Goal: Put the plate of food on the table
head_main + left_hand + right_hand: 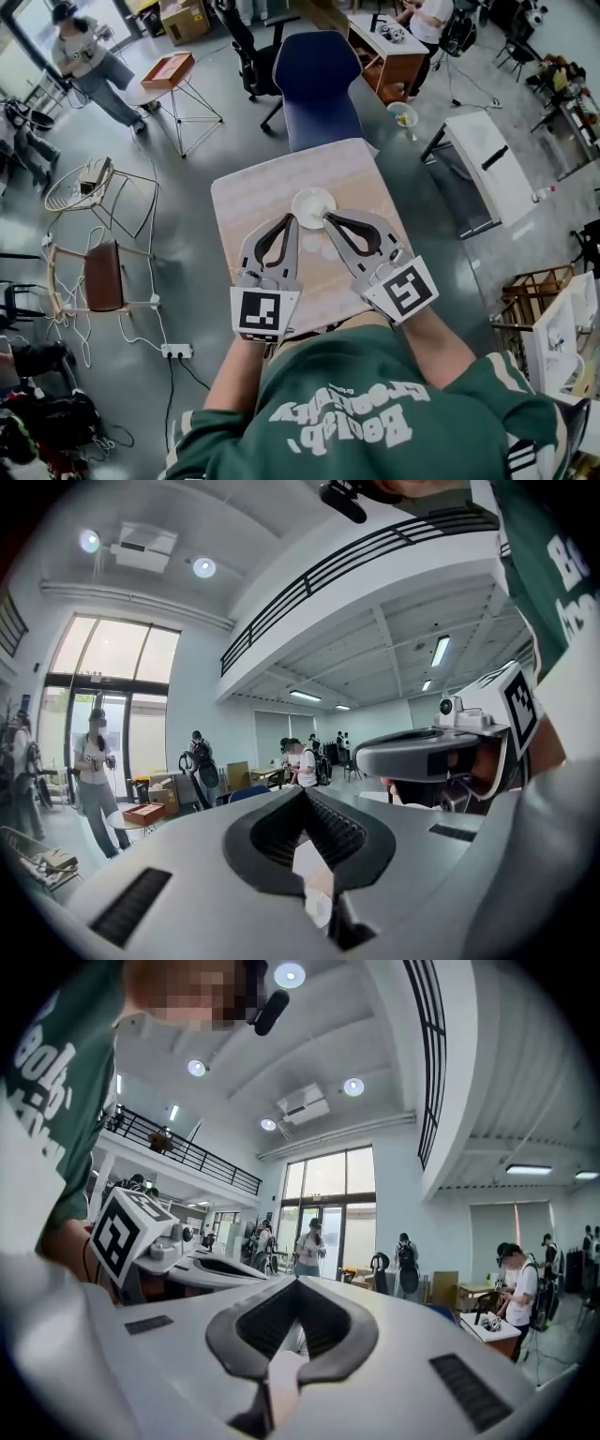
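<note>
A white plate (pixel 312 206) lies on the small beige table (pixel 253 192); what is on it I cannot make out. Both grippers are held up high over the table, close to the head camera, pointing level and side by side. In the head view the tips of my left gripper (pixel 293 218) and right gripper (pixel 327 219) overlap the plate's near rim, but they hang well above it. The left gripper (pixel 305 792) has its tips together with nothing between them. The right gripper (pixel 296 1281) is shut too and holds nothing.
A blue chair (pixel 317 84) stands at the table's far side. To the left are a wire-leg stool with a wooden tray (pixel 169 70), a brown chair (pixel 103 277) and a power strip (pixel 176 351) with cables. A white table (pixel 487 164) stands at the right. People stand further off.
</note>
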Motion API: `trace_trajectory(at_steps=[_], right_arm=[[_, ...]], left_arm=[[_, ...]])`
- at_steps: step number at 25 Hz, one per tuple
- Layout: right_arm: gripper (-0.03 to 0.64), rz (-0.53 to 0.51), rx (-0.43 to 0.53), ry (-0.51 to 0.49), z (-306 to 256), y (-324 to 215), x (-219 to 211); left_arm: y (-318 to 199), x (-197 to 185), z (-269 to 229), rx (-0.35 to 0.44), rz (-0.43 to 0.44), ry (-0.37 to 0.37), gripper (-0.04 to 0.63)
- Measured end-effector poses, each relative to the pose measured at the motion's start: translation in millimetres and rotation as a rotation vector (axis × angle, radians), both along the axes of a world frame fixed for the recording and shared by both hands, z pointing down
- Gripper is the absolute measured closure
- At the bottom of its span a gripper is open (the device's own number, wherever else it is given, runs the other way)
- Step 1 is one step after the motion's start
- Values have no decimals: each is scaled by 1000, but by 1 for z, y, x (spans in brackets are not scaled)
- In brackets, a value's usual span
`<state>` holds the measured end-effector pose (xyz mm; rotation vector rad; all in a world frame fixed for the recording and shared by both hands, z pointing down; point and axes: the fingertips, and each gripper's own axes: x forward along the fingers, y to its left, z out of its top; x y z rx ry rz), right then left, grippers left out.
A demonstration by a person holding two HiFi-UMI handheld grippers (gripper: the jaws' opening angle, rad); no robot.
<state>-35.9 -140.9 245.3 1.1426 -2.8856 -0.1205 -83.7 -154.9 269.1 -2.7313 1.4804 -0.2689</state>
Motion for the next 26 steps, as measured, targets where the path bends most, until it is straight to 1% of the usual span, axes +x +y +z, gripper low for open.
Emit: trace_trajectory(at_steps=[3,8,13,19,21,24,26], right_arm=[[603,8,36,0,-9,14,0],[603,10,55,3,-14,27,-4],[602,7,39,-5,-12,35,-6],[603,-1,38,-15,-8,28,-8],[603,-2,40,-3,-7,27,-7],[603,6,30,41,-4,26,-4],[603,3,20,42,-2,27,-3]], left_arm=[[15,-2,-6,13,9,-2,586],[28,-10,-9,18,4,3,586],[36,-8,-12,31,1,0,586],[32,-5,-6,36,5,-2,586],[33,-4,-5,30,4,-7,586],[34,-4,-6,29,-2,-6,586],[35,-4,-6,30,-7,-6,586]])
